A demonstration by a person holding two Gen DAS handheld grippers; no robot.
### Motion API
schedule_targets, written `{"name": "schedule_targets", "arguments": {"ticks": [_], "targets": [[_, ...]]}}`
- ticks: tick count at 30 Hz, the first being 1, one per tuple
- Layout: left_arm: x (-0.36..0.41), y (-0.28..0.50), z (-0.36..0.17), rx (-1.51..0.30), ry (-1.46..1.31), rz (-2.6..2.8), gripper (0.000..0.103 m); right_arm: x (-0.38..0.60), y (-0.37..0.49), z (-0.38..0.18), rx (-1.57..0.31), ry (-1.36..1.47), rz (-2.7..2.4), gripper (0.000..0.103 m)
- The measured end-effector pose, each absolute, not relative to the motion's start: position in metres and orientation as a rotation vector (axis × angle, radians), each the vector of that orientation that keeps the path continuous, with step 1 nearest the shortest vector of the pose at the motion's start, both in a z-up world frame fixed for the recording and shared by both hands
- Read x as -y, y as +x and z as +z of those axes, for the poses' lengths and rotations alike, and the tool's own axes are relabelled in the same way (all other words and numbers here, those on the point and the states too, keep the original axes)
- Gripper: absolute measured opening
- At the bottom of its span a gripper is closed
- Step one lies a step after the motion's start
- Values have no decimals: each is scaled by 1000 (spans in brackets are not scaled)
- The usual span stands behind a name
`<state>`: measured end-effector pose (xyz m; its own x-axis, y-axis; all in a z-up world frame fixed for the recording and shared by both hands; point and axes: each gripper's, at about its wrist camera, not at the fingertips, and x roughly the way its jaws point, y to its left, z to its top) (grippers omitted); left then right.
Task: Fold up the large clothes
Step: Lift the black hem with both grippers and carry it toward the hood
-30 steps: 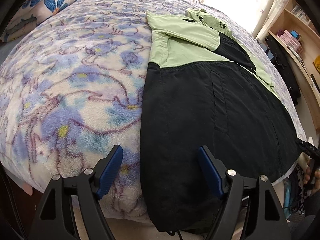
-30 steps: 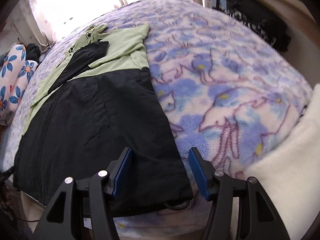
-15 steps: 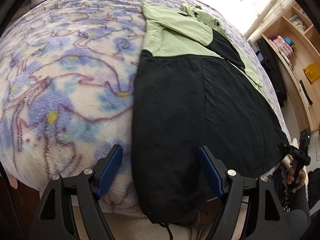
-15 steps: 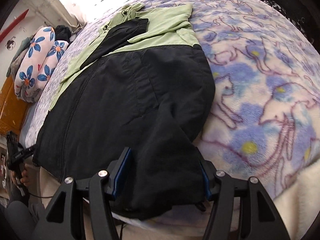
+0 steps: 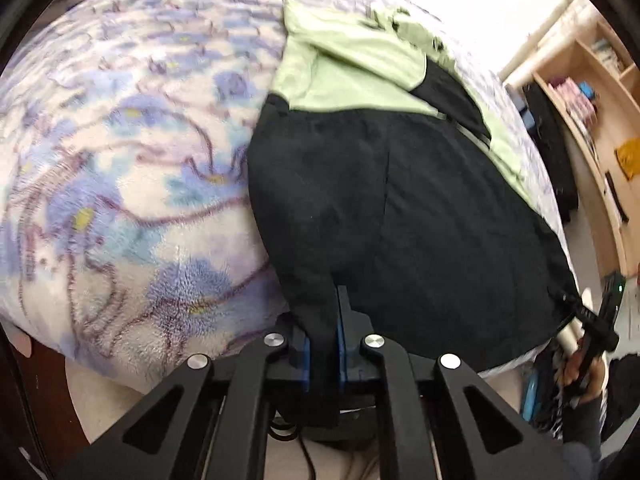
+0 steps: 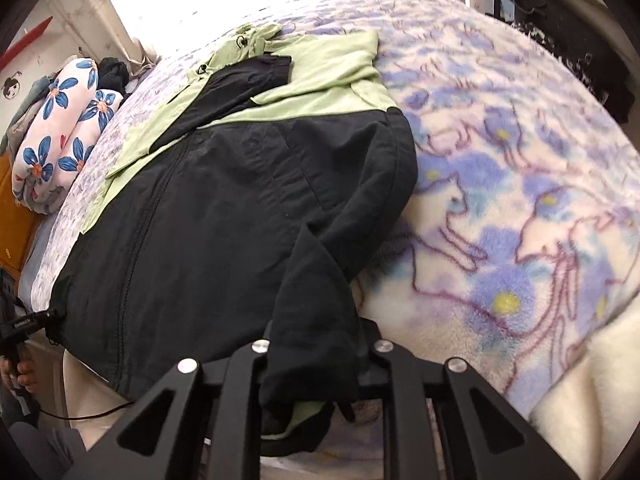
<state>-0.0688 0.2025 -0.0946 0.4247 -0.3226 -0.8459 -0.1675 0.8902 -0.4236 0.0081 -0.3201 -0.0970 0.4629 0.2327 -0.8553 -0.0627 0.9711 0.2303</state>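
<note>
Both claws are clamped on the hem corners of the black-and-green jacket (image 5: 400,200), left claw (image 5: 322,344), right claw (image 6: 316,344), at the bed's (image 5: 120,160) near edge. Next, probably: carry the hem toward the green shoulders.

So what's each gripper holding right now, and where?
Both grip the jacket at its black bottom hem: left gripper at one corner, right gripper at the other.

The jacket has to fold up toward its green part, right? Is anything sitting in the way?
Nothing visible. The left gripper and right gripper both pinch the jacket hem, and its black and green top lies bare on the blanket.
</note>
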Motion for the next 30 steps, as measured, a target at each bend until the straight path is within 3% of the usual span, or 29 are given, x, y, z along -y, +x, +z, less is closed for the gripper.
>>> {"name": "schedule_targets", "arguments": {"ticks": [6,21,30], "targets": [[-215,-87,-55,-1027,-526,-64,3,315,-10,-63,-1026,153,217,16],[-246,-148,-7,-1024,-599,-48,2,285,-77,-20,-1079,66,259,16],[-263,-86,21,-946,-626,-44,3,314,-12,-2,-1038,341,244,16]]}}
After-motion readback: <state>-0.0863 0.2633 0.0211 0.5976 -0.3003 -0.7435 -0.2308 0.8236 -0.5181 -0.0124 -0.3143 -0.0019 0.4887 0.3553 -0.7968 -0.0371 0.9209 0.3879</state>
